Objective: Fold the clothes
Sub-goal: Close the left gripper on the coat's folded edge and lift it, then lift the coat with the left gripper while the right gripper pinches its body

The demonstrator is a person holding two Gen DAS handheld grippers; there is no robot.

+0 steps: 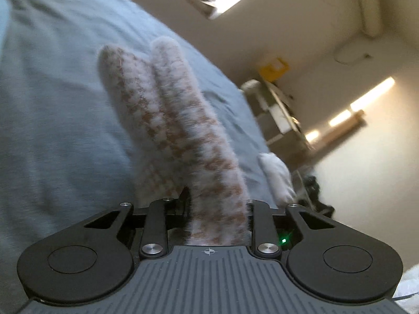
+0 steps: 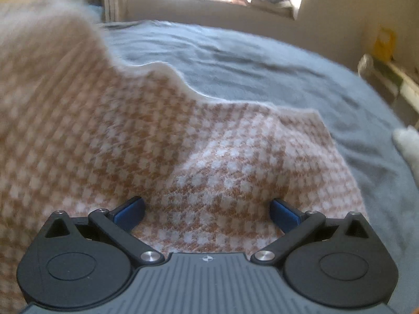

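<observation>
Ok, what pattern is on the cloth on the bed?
The cloth has a small orange-brown and white check, clearest in the right wrist view.

No readable text or labels anywhere.

The knitted garment (image 2: 183,157) lies on the bed cover (image 2: 262,60), filling the left and lower centre of the right wrist frame; a window sill (image 2: 209,2) runs behind, shelving (image 2: 387,78) at right
</observation>
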